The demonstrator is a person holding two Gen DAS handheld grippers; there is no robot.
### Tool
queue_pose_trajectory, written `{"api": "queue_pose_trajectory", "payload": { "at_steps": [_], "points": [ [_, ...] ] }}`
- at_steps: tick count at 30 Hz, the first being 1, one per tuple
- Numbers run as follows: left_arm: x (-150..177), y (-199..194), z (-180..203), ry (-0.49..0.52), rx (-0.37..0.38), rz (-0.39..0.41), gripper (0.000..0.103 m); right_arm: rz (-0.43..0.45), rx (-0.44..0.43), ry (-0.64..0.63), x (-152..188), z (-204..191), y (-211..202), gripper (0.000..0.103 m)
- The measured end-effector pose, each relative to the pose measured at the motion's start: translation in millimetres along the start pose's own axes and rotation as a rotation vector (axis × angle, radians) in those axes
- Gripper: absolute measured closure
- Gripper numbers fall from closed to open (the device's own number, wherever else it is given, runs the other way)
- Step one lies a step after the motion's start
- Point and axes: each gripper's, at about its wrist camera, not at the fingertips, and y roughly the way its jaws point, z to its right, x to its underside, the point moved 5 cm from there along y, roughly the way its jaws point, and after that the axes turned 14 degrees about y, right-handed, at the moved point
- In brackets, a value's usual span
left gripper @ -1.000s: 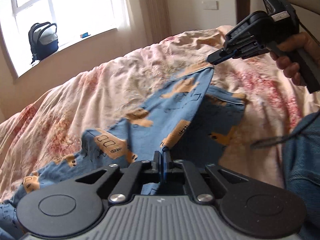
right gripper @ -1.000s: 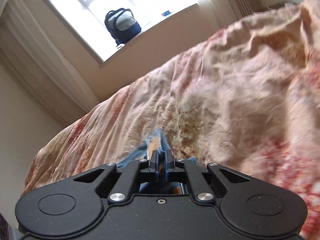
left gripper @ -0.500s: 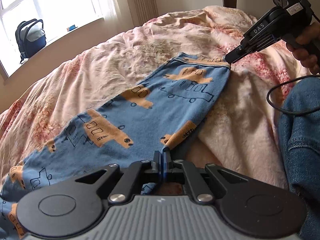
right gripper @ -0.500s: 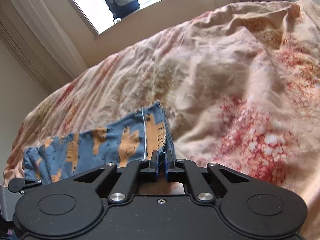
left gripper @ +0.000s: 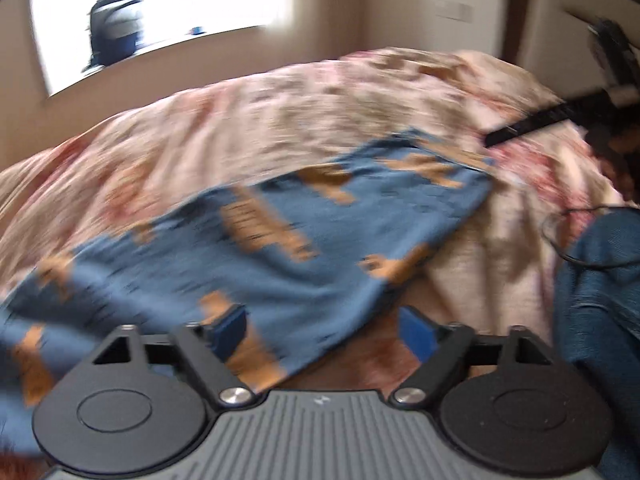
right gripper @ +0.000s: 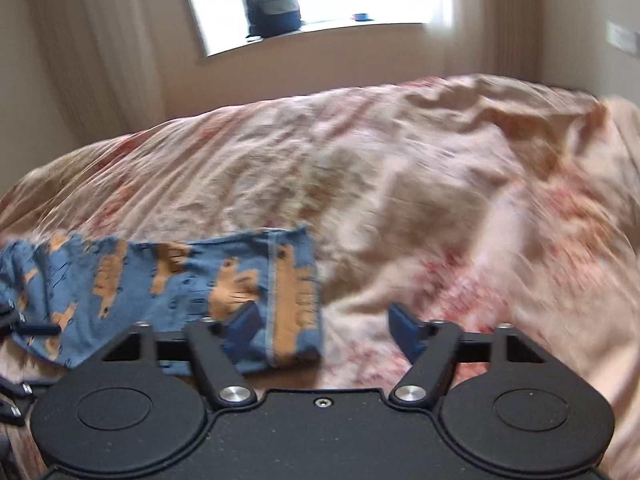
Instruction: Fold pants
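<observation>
The blue pants (left gripper: pixel 280 240) with orange animal prints lie flat on the pink floral bedspread (left gripper: pixel 280 120). My left gripper (left gripper: pixel 324 334) is open at their near edge, its left pad over the cloth, holding nothing. My right gripper (right gripper: pixel 324 328) is open just behind the pants' cuff end (right gripper: pixel 296 280), which lies flat on the bed. In the left wrist view the right gripper (left gripper: pixel 520 130) hangs just past the far corner of the pants, apart from them. Both views are motion-blurred.
A window sill with a dark backpack (right gripper: pixel 274 2) is across the room. A person's jeans-clad leg (left gripper: pixel 600 300) and a thin cable (left gripper: pixel 576 240) are at the right of the bed. Curtains (right gripper: pixel 100 40) hang at the left wall.
Both grippers were shut on the pants' corners; now both have opened and let go. The pants lie flat on the bed and both grippers have drawn back a little.
</observation>
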Motion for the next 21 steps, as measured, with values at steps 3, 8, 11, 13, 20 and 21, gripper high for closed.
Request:
{"api": "queue_pose_trajectory", "payload": {
  "at_steps": [3, 8, 11, 13, 20, 21],
  "points": [
    [28, 4, -29, -0.104, -0.088, -0.109, 0.012, -0.029, 0.06, -0.105, 6, -14, 18, 0.018],
    [62, -6, -58, -0.164, -0.123, -0.212, 0.01, -0.091, 0.188, -0.159, 25, 5, 39, 0.012],
    [45, -17, -66, -0.157, -0.115, -0.127, 0.004, -0.038, 0.104, -0.094, 16, 3, 20, 0.012],
    [20, -14, -69, -0.151, -0.097, -0.051, 0.0, -0.028, 0.021, -0.07, 5, -3, 17, 0.011],
    [-53, 62, -64, -0.018, -0.184, 0.013, 0.0, -0.009, -0.051, -0.15, -36, -31, 61, 0.01],
    [-54, 75, -65, -0.005, -0.225, -0.017, 0.0, -0.006, -0.062, -0.157, -38, -34, 68, 0.01]
  ]
}}
